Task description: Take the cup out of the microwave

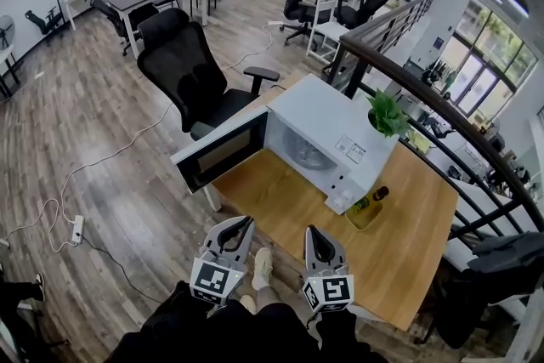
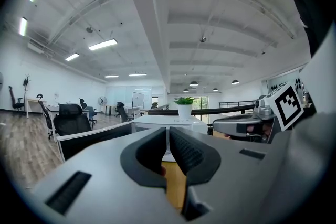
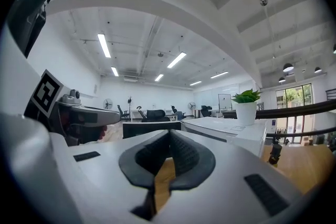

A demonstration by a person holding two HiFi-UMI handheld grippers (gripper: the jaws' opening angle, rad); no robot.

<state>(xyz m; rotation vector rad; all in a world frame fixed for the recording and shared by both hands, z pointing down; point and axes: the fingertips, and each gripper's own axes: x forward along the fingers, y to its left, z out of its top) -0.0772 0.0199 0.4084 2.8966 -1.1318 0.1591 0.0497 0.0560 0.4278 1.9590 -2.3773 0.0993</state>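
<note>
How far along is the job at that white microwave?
Done: the door of the white microwave stands open. In hand: nothing; the left gripper and right gripper are shut and empty, at the wooden table. Left: reaching in for the cup, which I cannot make out.

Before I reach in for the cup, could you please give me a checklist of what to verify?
1. Microwave door open: ok.
2. Cup seen inside: cannot tell; the cavity shows only a turntable.
3. Right hand-held gripper ready to grasp: not ok, jaws shut, empty.
4. Left hand-held gripper empty: ok, jaws together.
5. Nothing on the table between the grippers and the cavity: ok.
</note>
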